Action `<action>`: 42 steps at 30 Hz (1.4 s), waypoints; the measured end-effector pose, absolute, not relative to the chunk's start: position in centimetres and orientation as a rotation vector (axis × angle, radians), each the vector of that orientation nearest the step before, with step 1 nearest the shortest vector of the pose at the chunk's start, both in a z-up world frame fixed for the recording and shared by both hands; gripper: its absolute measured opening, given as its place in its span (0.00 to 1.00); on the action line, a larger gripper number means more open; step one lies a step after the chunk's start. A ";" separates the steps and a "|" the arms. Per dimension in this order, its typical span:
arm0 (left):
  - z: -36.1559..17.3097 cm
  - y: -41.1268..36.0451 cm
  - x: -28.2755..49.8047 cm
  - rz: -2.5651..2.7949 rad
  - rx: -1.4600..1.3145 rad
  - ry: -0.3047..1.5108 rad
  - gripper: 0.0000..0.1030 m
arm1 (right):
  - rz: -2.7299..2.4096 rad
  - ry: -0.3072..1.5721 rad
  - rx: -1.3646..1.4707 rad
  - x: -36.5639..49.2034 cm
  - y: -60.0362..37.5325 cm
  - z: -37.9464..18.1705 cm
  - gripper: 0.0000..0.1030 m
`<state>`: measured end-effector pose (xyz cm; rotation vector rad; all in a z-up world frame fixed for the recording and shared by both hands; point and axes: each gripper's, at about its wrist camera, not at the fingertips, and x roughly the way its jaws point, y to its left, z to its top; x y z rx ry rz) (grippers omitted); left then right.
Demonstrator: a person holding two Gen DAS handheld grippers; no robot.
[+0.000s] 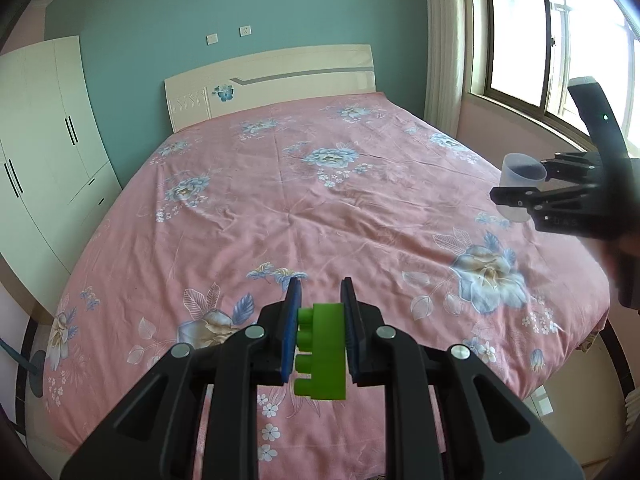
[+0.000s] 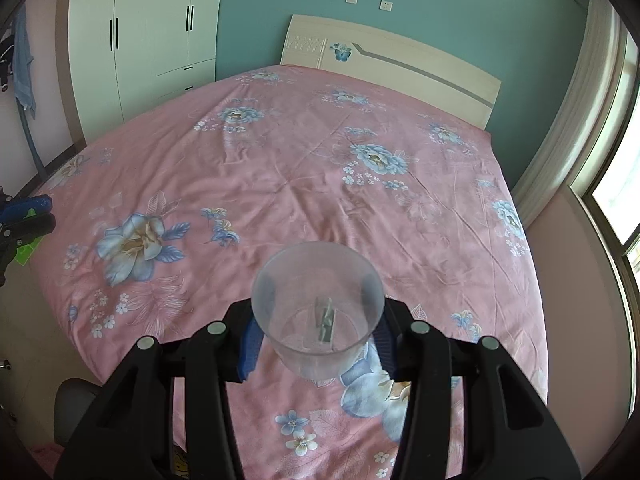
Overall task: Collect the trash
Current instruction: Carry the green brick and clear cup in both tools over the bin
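Note:
In the left wrist view my left gripper [image 1: 320,292] is shut on a green toy brick [image 1: 322,352], its studs facing left, held in the air above the foot of the bed. In the right wrist view my right gripper [image 2: 318,336] is shut on a clear plastic cup [image 2: 318,308], upright, with a small grey scrap [image 2: 326,322] lying inside it. The cup [image 1: 520,184] and the right gripper [image 1: 520,184] also show at the right edge of the left view, above the bed's right side. The left gripper [image 2: 24,216] appears at the left edge of the right view.
A wide bed with a pink flowered sheet [image 1: 320,200] fills both views, its cream headboard [image 1: 272,84] against a teal wall. A white wardrobe [image 1: 44,132] stands left of it. A window [image 1: 552,40] and curtain are on the right. A dark stool [image 2: 76,400] stands on the floor by the bed's foot.

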<state>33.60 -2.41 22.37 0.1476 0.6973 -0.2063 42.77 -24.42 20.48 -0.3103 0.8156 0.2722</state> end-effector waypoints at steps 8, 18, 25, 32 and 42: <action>26.0 -2.8 25.9 -0.208 0.186 0.610 0.22 | 0.332 0.745 -0.338 32.3 -21.0 24.7 0.46; 25.5 -1.9 20.0 -0.210 0.223 0.582 0.22 | 0.385 0.690 -0.340 23.1 -19.0 26.0 0.46; 22.7 -1.4 18.2 -0.218 0.238 0.626 0.22 | 0.385 0.691 -0.342 20.1 -18.4 24.3 0.46; 18.6 -1.1 17.5 -0.221 0.254 0.701 0.22 | 0.402 0.708 -0.342 18.3 -18.1 21.6 0.46; 11.8 -1.0 17.4 -0.232 0.266 0.834 0.22 | 0.449 0.806 -0.356 17.6 -16.6 15.4 0.46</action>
